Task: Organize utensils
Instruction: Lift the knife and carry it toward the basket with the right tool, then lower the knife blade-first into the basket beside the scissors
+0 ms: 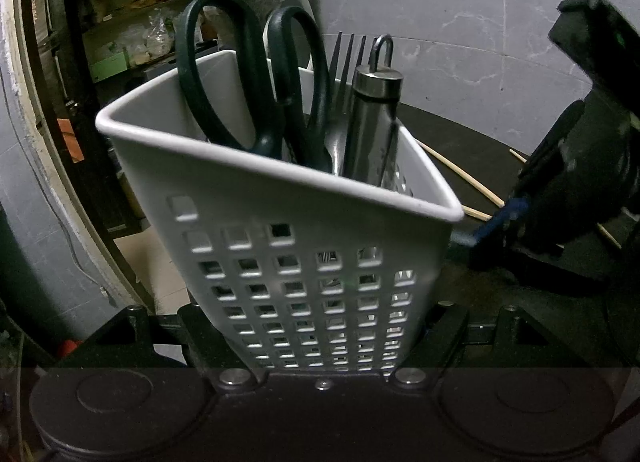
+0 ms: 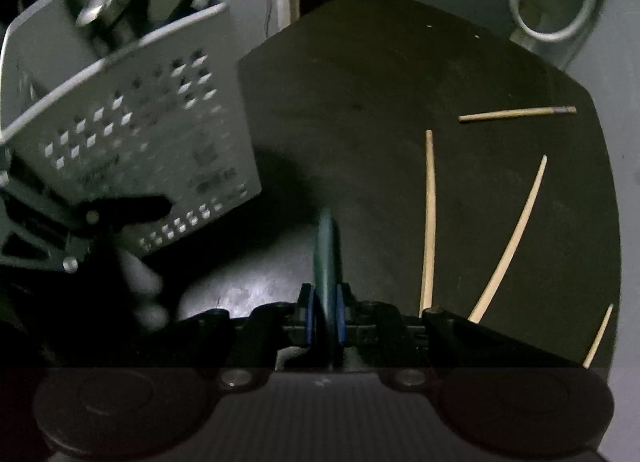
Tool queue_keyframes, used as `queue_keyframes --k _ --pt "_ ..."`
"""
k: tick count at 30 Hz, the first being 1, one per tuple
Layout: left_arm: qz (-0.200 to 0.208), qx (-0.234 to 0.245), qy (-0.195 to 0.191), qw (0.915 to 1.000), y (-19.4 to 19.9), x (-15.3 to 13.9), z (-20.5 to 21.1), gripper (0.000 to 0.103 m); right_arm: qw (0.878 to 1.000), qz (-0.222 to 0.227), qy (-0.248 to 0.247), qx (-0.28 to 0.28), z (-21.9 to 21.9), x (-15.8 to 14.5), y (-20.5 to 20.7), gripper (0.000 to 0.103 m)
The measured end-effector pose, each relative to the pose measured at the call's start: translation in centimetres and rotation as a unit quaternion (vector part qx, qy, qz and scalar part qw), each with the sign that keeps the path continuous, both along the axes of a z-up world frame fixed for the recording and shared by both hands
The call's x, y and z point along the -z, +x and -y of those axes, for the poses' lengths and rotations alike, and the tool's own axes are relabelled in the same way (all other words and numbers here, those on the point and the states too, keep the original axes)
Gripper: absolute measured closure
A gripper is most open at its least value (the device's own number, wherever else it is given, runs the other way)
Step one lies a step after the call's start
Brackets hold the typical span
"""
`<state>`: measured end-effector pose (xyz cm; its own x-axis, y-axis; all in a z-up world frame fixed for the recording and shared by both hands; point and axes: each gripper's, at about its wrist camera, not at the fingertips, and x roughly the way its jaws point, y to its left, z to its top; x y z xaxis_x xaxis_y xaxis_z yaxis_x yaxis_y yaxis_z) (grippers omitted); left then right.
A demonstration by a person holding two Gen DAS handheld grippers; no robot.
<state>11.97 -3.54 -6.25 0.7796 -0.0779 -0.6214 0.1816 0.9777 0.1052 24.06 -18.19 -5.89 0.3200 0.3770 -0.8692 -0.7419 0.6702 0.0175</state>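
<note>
Your right gripper is clamped on a dark green handle, long axis pointing straight up the frame. Your left gripper grips the white perforated plastic caddy, tilted, at frame centre, holding green-handled scissors upright. Four pale wooden chopsticks lie on the dark mat, at right.

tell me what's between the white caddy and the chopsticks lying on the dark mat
In the right wrist view, only bare dark mat lies between the white caddy and the nearest chopstick.
</note>
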Motion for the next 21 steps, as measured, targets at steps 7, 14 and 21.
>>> queue_keyframes --k 7,14,21 --pt "0.001 0.002 -0.001 1.0 0.0 0.0 -0.1 0.025 0.984 0.024 0.163 0.072 4.5 -6.2 0.5 0.091" --pt "0.0 0.003 0.0 1.0 0.1 0.0 -0.1 0.025 0.941 0.093 0.307 0.109 7.5 -11.1 -0.7 0.091" --pt "0.0 0.002 0.0 1.0 0.1 0.0 -0.1 0.025 0.867 0.146 0.47 0.08 9.4 -16.2 -0.9 0.091"
